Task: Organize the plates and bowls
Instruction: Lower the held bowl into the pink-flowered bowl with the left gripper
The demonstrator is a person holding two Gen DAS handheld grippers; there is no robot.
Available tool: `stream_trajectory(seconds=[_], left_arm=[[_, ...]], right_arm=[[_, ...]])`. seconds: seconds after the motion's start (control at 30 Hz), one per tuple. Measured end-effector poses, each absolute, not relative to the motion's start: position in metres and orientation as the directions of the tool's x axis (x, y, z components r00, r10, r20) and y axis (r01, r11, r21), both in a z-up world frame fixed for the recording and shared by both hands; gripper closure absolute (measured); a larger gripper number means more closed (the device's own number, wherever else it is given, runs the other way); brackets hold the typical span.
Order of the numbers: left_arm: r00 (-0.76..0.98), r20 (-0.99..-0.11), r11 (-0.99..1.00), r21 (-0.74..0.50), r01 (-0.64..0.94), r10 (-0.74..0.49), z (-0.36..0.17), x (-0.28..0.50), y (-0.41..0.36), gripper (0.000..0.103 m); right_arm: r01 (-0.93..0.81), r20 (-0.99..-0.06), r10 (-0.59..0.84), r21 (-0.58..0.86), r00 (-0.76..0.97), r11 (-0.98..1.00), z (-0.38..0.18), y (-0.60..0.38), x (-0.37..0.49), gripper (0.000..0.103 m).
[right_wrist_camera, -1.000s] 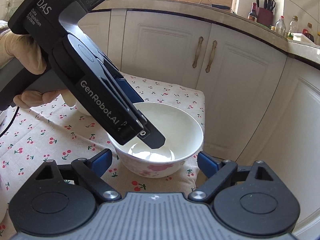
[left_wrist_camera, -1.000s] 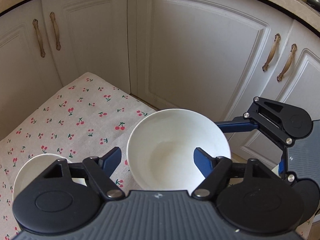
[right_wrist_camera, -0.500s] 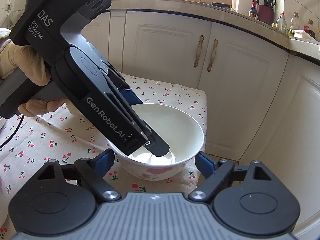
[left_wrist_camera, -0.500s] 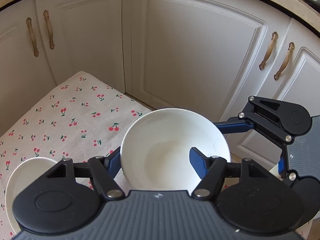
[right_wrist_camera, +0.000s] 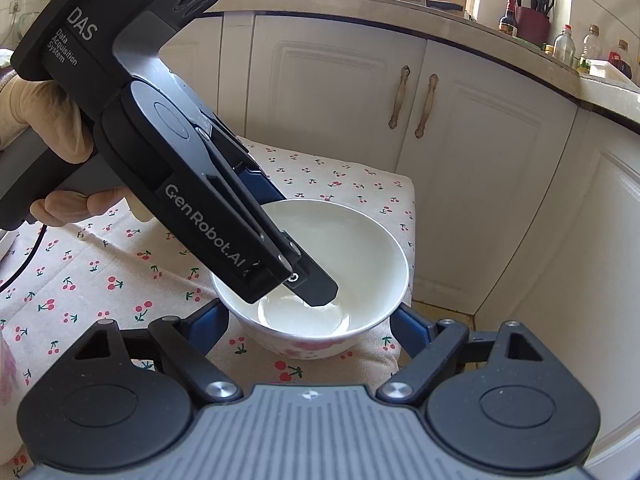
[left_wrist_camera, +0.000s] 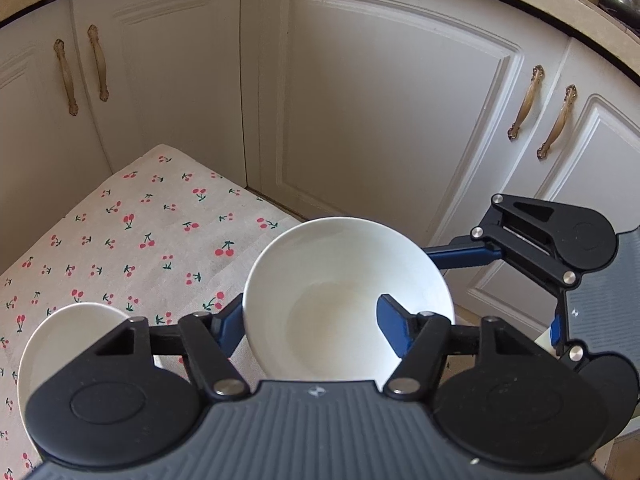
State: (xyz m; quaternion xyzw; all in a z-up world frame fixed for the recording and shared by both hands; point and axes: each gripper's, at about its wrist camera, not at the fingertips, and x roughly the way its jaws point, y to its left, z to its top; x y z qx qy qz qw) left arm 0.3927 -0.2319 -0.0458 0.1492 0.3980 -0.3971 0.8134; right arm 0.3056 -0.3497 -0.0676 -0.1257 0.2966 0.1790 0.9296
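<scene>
1. Left wrist view: left claw [left_wrist_camera: 312, 320] clamped on the near wall of the bowl [left_wrist_camera: 340, 280], one finger inside, one outside. Bowl at the corner of the cherry-print cloth [left_wrist_camera: 132, 240], in front of the cabinets [left_wrist_camera: 380, 120]. Right claw [left_wrist_camera: 460, 256] just beside the bowl's far rim, not visibly pressing it.
2. Same view, count: one bowl, one smaller white dish [left_wrist_camera: 68, 340] at lower left, partly hidden, kind unclear. Two pairs of cabinet handles.
3. Right wrist view: right claw [right_wrist_camera: 308, 324] apart, straddling the bowl [right_wrist_camera: 360, 248] without visible contact. Left claw [right_wrist_camera: 304, 276] reaching down over the rim, inner finger near the bottom; gloved hand [right_wrist_camera: 36, 120] on its grip.
4. Same view, count: one bowl, pink flowers on its outside.
5. Progress, judged: early. Bowl gripped but seemingly not yet lifted; nothing stacked so far; dish untouched.
</scene>
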Motion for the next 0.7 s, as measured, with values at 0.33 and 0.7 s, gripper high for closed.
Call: stream_trajectory(seconds=[0.33,0.7], left_arm=[[0.375,-0.756,0.637,-0.071,0.768,-0.536,-0.025,0.356,-0.218,0.036],[0.385,-0.742,0.646,-0.084,0.759,-0.549,-0.001,0.304,-0.192,0.036]], right_arm=[[-0.421,-0.602,0.266,-0.131,0.753,0.898,-0.044,-0.338,0.270,0.012],[-0.443,-0.588,0.289,-0.133,0.756,0.886,-0.013,-0.321,0.221,0.012]])
